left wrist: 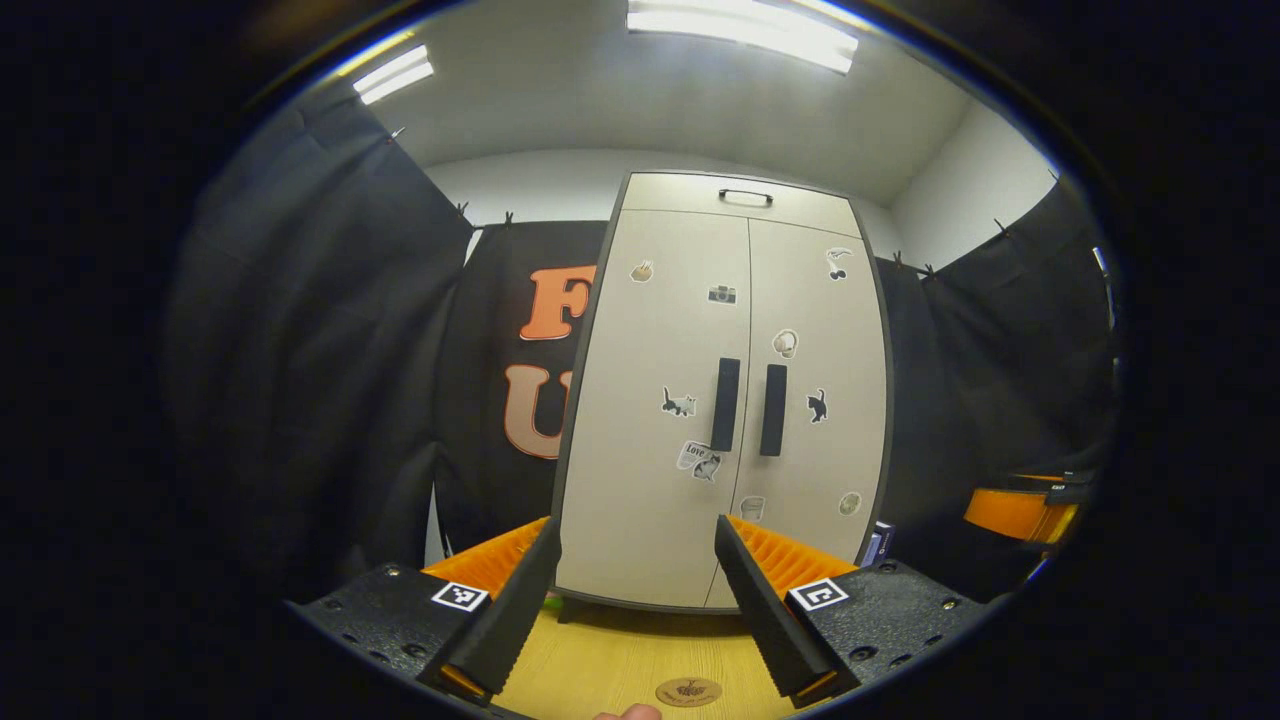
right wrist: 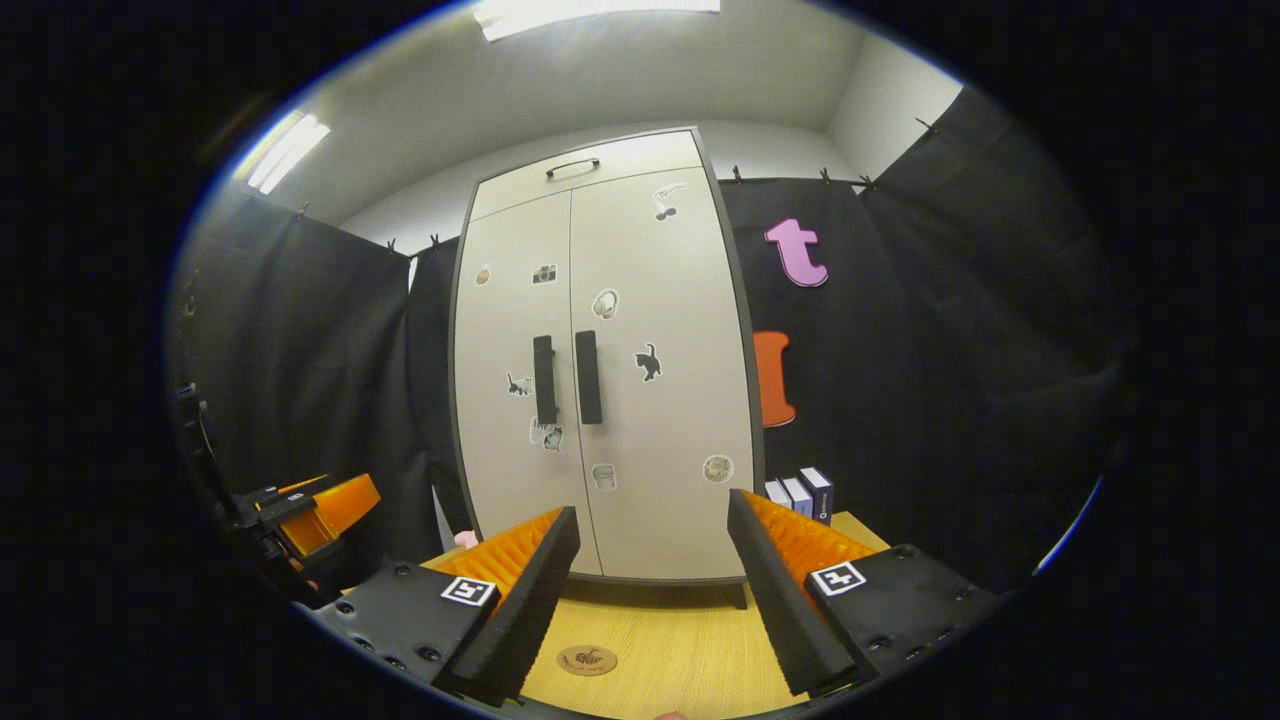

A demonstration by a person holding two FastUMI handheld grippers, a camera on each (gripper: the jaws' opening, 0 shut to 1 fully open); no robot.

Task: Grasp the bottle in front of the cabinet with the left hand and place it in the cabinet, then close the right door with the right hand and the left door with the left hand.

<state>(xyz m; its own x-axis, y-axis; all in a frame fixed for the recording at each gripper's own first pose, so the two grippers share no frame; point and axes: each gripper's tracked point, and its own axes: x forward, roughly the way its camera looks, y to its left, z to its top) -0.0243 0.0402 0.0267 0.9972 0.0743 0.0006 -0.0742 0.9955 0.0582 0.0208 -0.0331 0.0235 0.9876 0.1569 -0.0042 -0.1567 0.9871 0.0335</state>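
Observation:
A tall pale cabinet (left wrist: 720,400) stands on the wooden table (left wrist: 620,660), with both doors shut and two dark vertical handles (left wrist: 747,405) side by side at mid-height. Stickers dot its doors. My left gripper (left wrist: 640,610) is open just in front of the cabinet's lower left door, with nothing between its fingers. In the right gripper view the same cabinet (right wrist: 600,360) stands straight ahead, handles (right wrist: 566,378) close together. My right gripper (right wrist: 650,600) is open before the cabinet's base, holding nothing. The left gripper (right wrist: 310,515) also shows at the left edge of the right gripper view.
Several small boxes (right wrist: 800,492) stand upright on the table to the right of the cabinet. A round brown mark (right wrist: 587,659) lies on the tabletop near the front. The other gripper (left wrist: 1020,510) shows at the right edge of the left gripper view. Black cloth walls surround the booth.

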